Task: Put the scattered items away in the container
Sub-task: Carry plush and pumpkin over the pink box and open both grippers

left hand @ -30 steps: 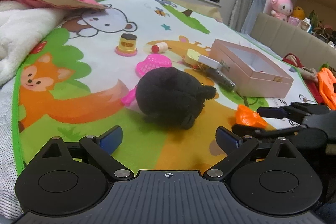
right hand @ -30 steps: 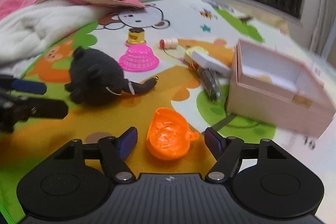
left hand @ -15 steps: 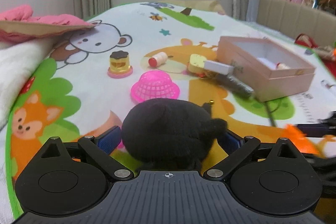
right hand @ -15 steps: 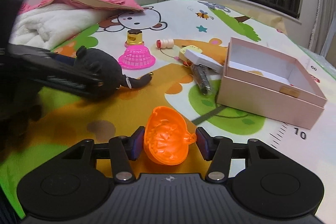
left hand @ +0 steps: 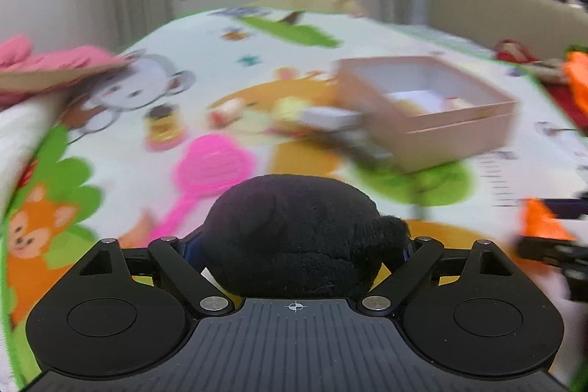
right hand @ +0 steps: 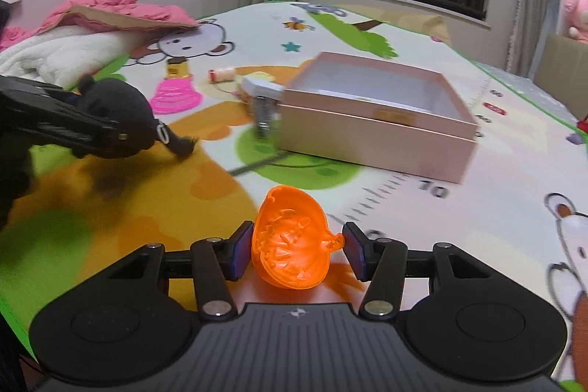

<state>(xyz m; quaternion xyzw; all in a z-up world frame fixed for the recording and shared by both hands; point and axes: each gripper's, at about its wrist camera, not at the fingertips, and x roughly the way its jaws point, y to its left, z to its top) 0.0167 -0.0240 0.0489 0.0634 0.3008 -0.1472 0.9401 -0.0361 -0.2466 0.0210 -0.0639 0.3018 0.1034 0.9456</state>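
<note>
Above the play mat (right hand: 367, 35) I hold both picks — left gripper (left hand: 294, 245) clamped on the black plush (left hand: 294, 237), right gripper (right hand: 298, 252) pinching the orange pumpkin (right hand: 292, 241). Next, I judge: carry both over the pink box (right hand: 371, 135) and release.

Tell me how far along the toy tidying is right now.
Barely started. The pink box holds only a couple of small bits, blurred. In hand: the left gripper has its jaws shut on the black plush, and the right gripper grips the orange pumpkin. Left on the mat: the pink basket, the spool, the gold-topped toy and clutter beside the box.
</note>
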